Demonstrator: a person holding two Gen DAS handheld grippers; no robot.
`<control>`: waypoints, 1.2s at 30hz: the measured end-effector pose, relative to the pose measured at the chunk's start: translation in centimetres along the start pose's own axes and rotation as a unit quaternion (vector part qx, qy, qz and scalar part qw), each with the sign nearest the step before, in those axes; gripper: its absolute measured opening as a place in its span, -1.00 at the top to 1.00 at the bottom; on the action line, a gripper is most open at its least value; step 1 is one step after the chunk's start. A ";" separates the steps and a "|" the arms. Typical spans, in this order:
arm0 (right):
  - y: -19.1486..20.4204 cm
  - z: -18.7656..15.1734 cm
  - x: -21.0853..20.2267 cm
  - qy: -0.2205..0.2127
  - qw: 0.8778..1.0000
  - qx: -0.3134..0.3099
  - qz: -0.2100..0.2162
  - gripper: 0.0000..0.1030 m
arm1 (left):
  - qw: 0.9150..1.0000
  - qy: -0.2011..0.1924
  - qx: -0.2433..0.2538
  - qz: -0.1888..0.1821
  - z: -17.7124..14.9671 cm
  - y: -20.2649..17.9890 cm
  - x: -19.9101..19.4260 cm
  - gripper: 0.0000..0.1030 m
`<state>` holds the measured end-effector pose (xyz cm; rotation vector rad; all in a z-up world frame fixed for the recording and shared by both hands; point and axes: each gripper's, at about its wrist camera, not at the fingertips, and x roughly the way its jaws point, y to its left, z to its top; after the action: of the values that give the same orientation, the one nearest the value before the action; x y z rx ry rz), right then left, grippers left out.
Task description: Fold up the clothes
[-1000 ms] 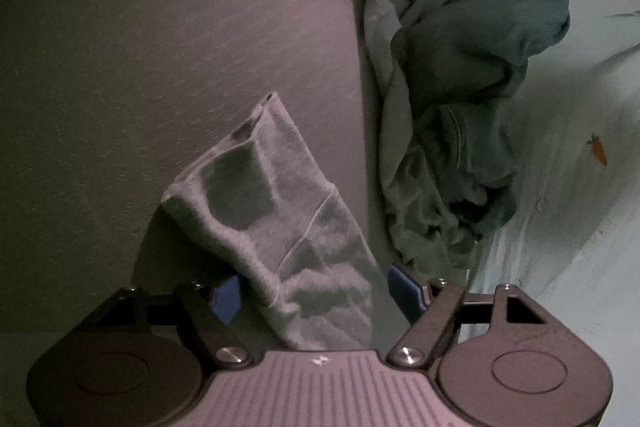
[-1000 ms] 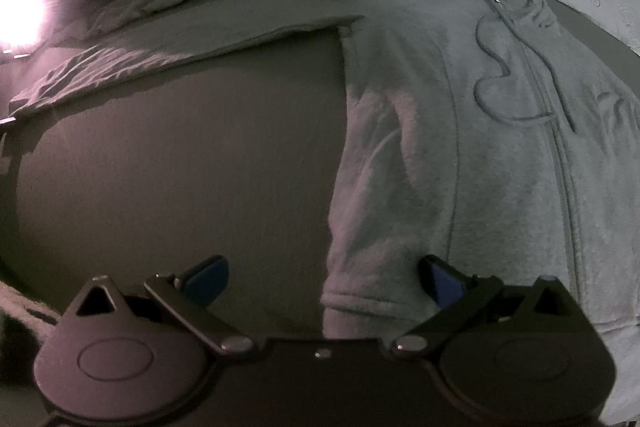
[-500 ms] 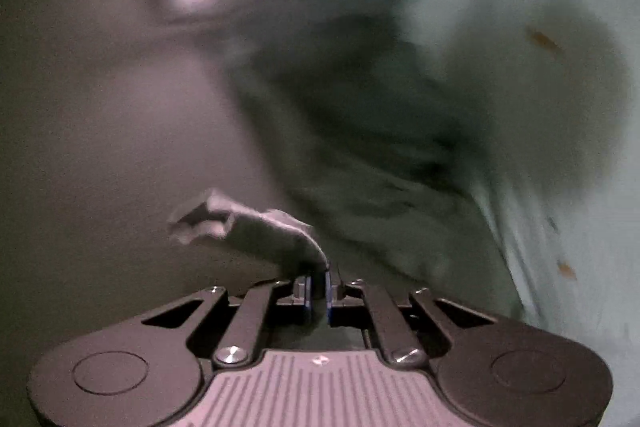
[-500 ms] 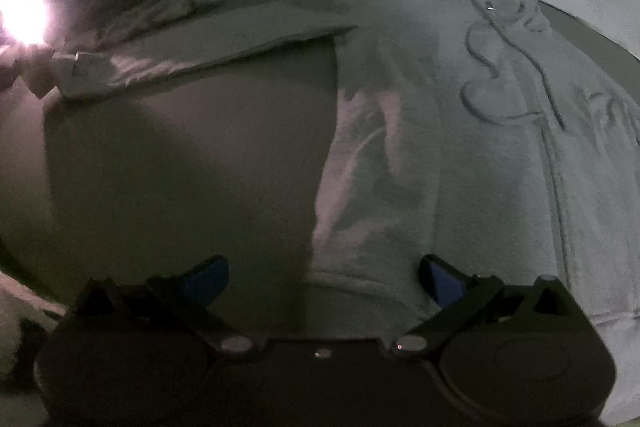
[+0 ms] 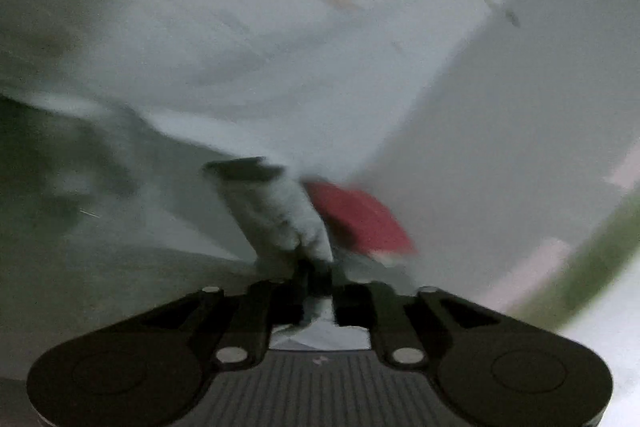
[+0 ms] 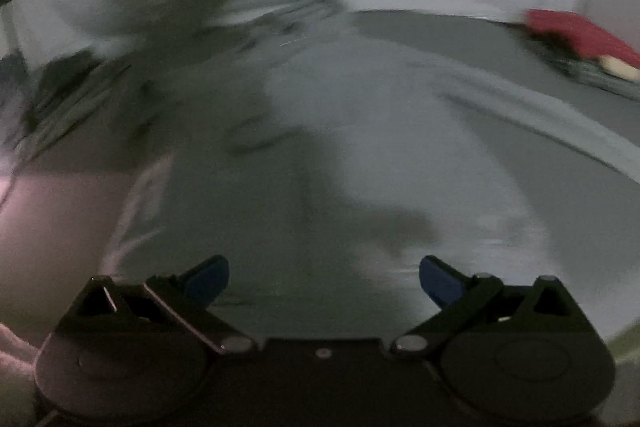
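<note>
Both views are smeared by motion, so seams, cords and edges are hard to make out. In the left wrist view the left gripper (image 5: 318, 283) has its fingers close together with a bunched end of the grey sleeve (image 5: 276, 215) caught between them; its jaws are easing apart, yet the soft fleecy cloth sits pinched there and rises ahead in a thick roll. Behind the sleeve lies a red thing (image 5: 360, 219), flat and blurred, its kind unclear, against pale bedding (image 5: 280, 27) with faint orange marks. In the right wrist view the right gripper (image 6: 324, 279) stands wide open, blue pads (image 6: 210, 279) apart and holding nothing, above the grey hoodie (image 6: 360, 131) spread flat on the dark bed surface (image 6: 440, 31); the garment's lower edge is cut off by the gripper body. A second ago the sleeve lay loosely between spread left fingers beside a heap of dark clothes; now that heap is out of the left view, and the sleeve is lifted clear. The right view has shifted towards the red thing (image 6: 576, 31).
</note>
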<state>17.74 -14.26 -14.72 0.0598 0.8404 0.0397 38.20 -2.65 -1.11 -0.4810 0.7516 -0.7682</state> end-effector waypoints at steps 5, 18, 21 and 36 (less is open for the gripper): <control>-9.0 0.4 -1.1 -0.020 0.997 0.063 -0.041 -1.00 | 0.988 0.127 0.062 0.057 -5.7 -4.7 12.5 -0.30; -16.8 4.1 5.9 -0.023 0.973 -0.194 -0.119 -0.40 | 0.908 0.048 -0.085 0.406 -15.1 6.1 -2.0 -0.49; -20.0 6.3 7.4 -0.021 0.988 -0.127 -0.082 -0.39 | 0.876 0.006 -0.159 0.455 -15.9 7.0 -5.7 -0.50; -28.7 11.1 13.3 -0.008 0.991 0.133 -0.031 -0.58 | 0.892 0.073 -0.019 0.445 -15.6 5.1 -1.2 -0.57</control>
<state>35.24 -42.51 -19.21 0.2845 0.8261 -0.1307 28.11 -0.36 -13.88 -0.0713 1.0134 0.0781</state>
